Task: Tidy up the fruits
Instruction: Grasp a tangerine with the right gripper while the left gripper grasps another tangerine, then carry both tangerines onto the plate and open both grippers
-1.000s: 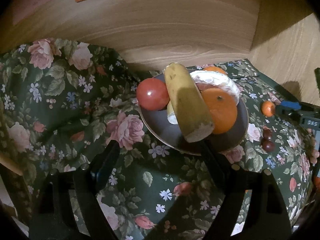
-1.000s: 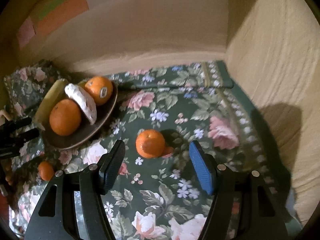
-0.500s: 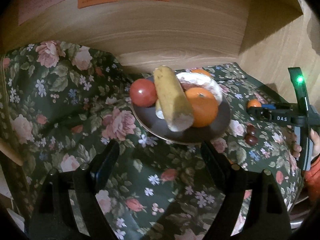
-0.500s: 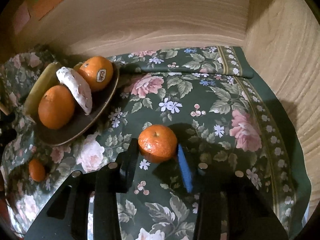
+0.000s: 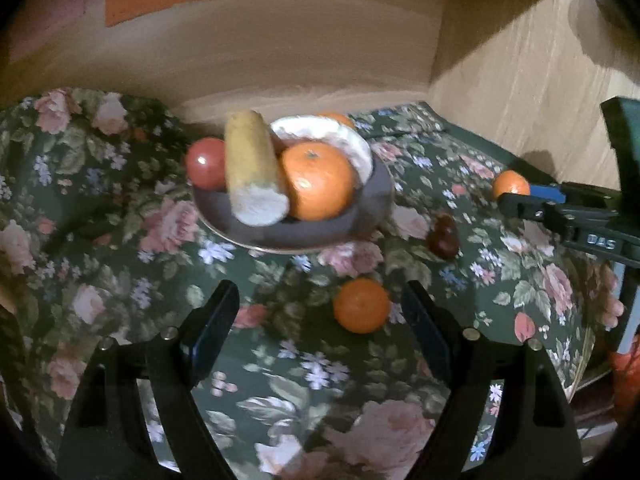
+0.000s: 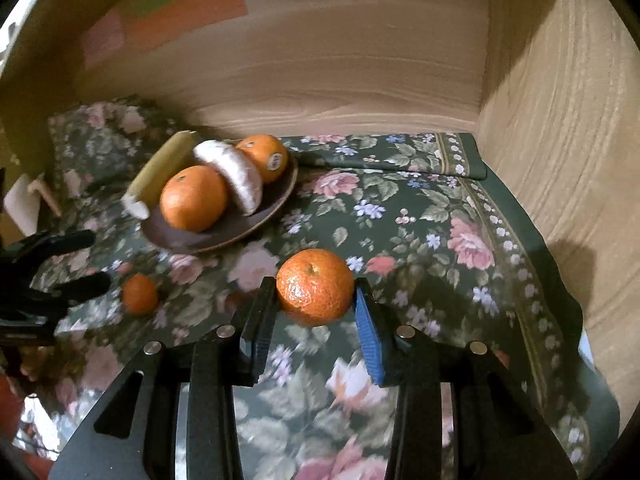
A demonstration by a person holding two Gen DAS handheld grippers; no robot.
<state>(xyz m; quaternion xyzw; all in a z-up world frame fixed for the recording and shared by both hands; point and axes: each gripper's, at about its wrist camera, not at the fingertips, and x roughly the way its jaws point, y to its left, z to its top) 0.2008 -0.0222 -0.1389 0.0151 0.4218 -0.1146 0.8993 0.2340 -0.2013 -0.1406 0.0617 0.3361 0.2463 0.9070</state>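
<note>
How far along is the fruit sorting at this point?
Done: the plate already holds two oranges, a tomato and more. In hand: the right gripper grips a mandarin. Left: a small mandarin and dark fruits lie on the cloth; the left gripper is empty.

Dark green cotton cloth [image 6: 420, 216], pattern of pink roses, small blue and white flowers, pale green leaves; beige border stripe along far edge. Round dark brown plate [image 6: 256, 220]. Bright orange mandarin with pitted skin [image 6: 315, 287]. Smaller orange fruit on cloth [image 5: 362, 305]. Glossy red tomato [image 5: 206, 163]. Yellow-brown banana, whitish cut end [image 5: 250, 168]. Dark maroon berries [image 5: 443, 238]. Light wood-grain walls [image 6: 560, 140]; orange, green, pink paper notes [image 6: 184, 16]. Right gripper [image 6: 314, 320]: one black pad, one blue pad.
</note>
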